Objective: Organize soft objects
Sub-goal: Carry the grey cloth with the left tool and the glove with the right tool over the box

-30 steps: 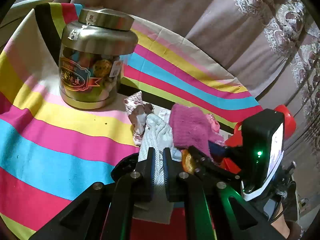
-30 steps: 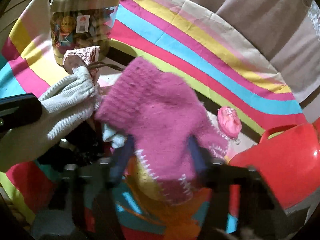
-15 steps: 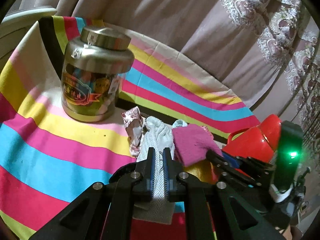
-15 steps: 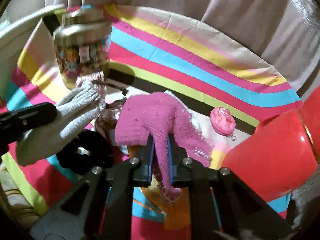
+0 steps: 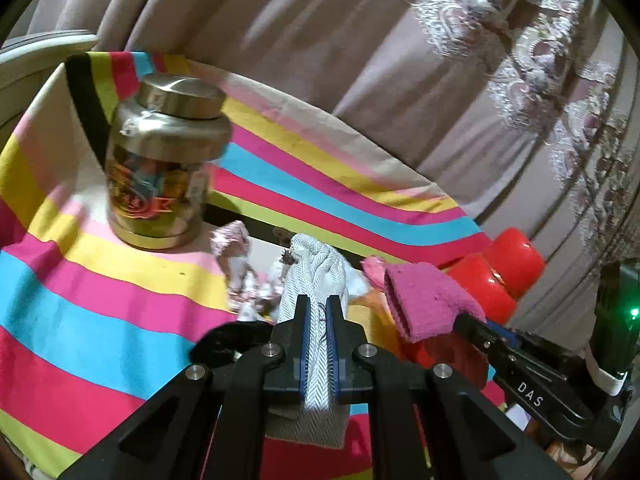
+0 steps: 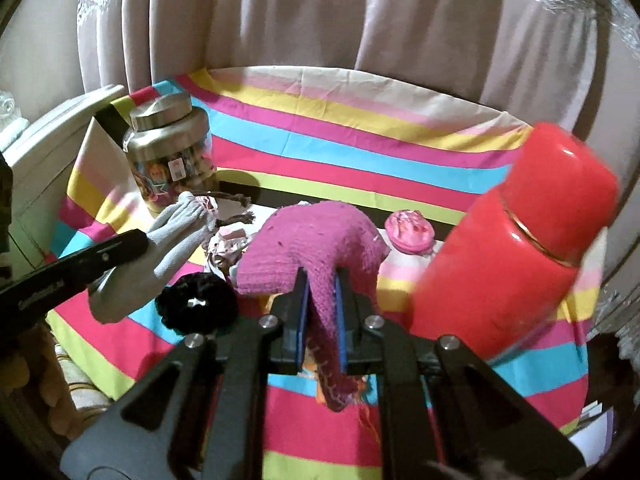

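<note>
My left gripper (image 5: pixel 319 304) is shut on a grey-white herringbone cloth (image 5: pixel 316 276) and holds it above the striped tablecloth (image 5: pixel 80 320). The cloth also shows in the right wrist view (image 6: pixel 176 236), hanging from the left gripper's fingers (image 6: pixel 120 246). My right gripper (image 6: pixel 320 280) is shut on a magenta knitted cloth (image 6: pixel 316 236), lifted off the table. That cloth shows in the left wrist view (image 5: pixel 424 300) to the right of my left gripper. A black scrunchie (image 6: pixel 196 304) lies on the table below both cloths.
A steel-lidded jar (image 5: pixel 164 168) stands at the back left. A red flask (image 6: pixel 516 244) stands at the right, close to my right gripper. A small pink pouch (image 6: pixel 410 228) and patterned fabric scraps (image 5: pixel 236 248) lie mid-table. Curtains (image 6: pixel 320 12) hang behind.
Both grippers rose and drew back from the table with their cloths. The right gripper closed on the magenta cloth, which now hangs lifted.
</note>
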Demonstrator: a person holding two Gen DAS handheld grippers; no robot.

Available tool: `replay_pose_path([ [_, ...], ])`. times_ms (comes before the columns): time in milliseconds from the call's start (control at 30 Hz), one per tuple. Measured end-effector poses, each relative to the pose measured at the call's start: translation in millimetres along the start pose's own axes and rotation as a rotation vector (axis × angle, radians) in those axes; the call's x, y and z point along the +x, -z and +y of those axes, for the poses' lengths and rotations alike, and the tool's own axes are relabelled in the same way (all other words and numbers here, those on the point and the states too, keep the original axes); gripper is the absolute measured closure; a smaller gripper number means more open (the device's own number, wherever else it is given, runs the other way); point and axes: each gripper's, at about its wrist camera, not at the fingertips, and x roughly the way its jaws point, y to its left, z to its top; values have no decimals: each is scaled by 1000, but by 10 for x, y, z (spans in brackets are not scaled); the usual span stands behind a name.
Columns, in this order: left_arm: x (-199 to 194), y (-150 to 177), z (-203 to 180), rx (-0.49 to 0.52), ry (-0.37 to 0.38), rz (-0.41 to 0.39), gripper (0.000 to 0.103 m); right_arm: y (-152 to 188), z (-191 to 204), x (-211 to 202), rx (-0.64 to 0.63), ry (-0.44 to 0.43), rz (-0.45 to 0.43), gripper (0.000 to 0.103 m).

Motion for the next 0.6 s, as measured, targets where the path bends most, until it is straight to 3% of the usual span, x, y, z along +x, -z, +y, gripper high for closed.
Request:
replay_pose_path([
  [333,-8,292,-763,50,189,117,95,372,-508,-571,99,49,13,89],
  [600,38,825,-1564,113,334,288,95,893,-1132,-1060,202,137,54,89],
])
